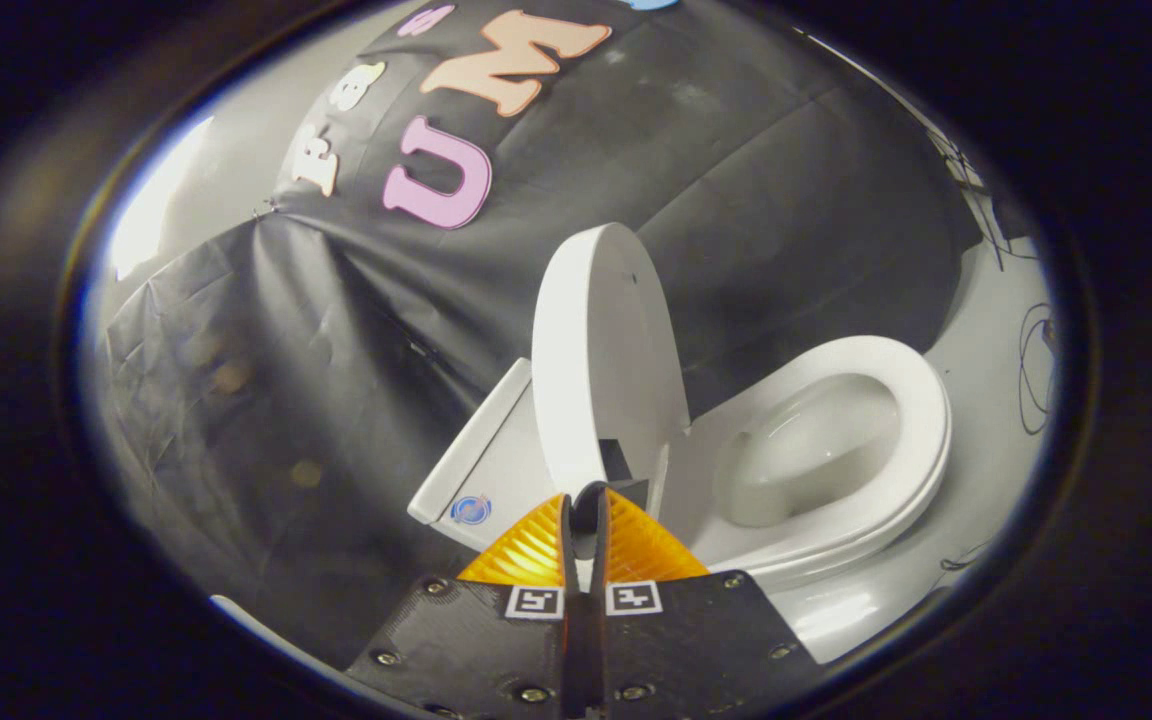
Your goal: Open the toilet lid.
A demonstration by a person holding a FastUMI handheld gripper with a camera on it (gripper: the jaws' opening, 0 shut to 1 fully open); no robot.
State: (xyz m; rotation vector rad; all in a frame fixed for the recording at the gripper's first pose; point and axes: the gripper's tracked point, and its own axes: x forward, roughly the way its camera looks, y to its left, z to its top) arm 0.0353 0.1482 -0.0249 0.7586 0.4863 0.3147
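A white toilet stands ahead of me, seen at a tilt. Its lid (601,350) is raised upright, leaning toward the tank (481,450). The seat (921,420) lies down around the open bowl (806,450), to the right of the lid. My gripper (588,497) is shut, its fingertips pressed together with nothing between them, just in front of the lid's lower edge near the hinge. Whether the tips touch the lid I cannot tell.
Black cloth forms the booth wall (336,330) behind and left of the toilet. A pale floor (996,330) runs to the right of the bowl, with thin dark cables (1036,370) lying on it.
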